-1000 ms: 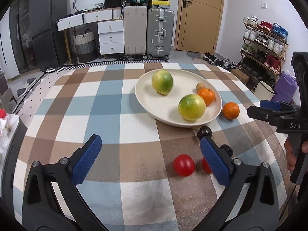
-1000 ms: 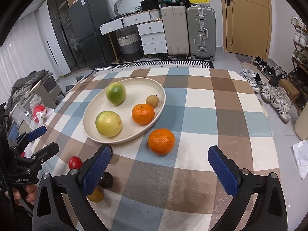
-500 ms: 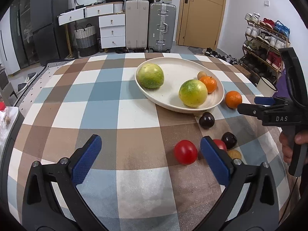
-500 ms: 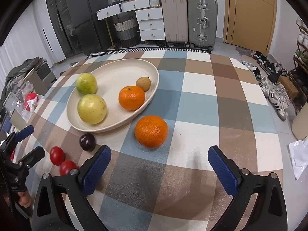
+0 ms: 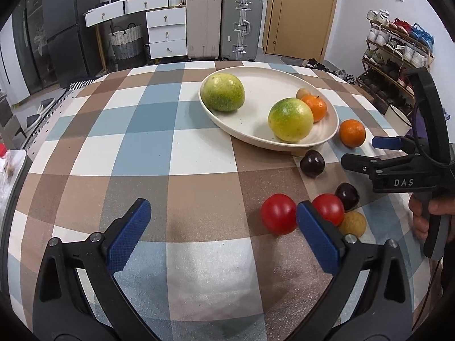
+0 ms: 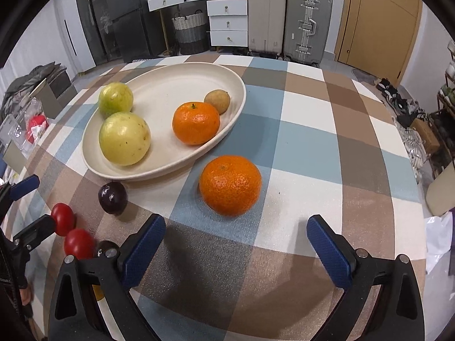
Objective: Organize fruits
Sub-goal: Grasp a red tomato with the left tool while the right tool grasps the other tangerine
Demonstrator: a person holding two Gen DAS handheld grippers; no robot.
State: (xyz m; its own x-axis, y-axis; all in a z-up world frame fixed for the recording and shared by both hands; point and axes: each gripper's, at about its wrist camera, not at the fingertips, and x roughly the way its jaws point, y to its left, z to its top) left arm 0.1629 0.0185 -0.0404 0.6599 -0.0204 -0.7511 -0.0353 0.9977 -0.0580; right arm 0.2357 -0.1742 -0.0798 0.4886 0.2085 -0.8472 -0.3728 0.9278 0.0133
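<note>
Checked tablecloth point(image 5: 176, 156) in brown, blue and white covers the table; suitcases point(image 5: 224, 22), white drawers point(image 5: 166, 32) and a shoe rack point(image 5: 398, 56) line the room behind.

Landmark: cream oval plate point(image 6: 176, 85), its long axis running from the near left to the far right in the right wrist view.

On the plate: two green-yellow round fruits point(image 6: 124, 138) point(image 6: 115, 99) at the left end, one orange point(image 6: 196, 123) toward the right rim, one small tan fruit point(image 6: 217, 101) just behind that orange, touching or nearly so.

Off the plate, on the cloth:
- second orange point(image 6: 230, 185), just beside the plate's near right rim, apart from it.
- dark plum point(image 6: 112, 197) just beside the plate's near rim.
- two red tomatoes point(image 5: 278, 213) point(image 5: 328, 209), a second dark plum point(image 5: 347, 196) and a small yellow fruit point(image 5: 352, 224), clustered nearer than the plate, well apart from it.

Right gripper point(image 6: 236, 244): fingers spread wide, holding nothing, hovering low, pointing at the second orange, which lies ahead between the blue pads point(image 6: 142, 250).

Left gripper point(image 5: 221, 236): fingers spread wide, holding nothing, pointing toward the plate; its right pad point(image 5: 318, 241) stands in front of the gap between the two tomatoes.

A hand point(image 5: 432, 213) grips the right tool's handle at the left wrist view's edge.
</note>
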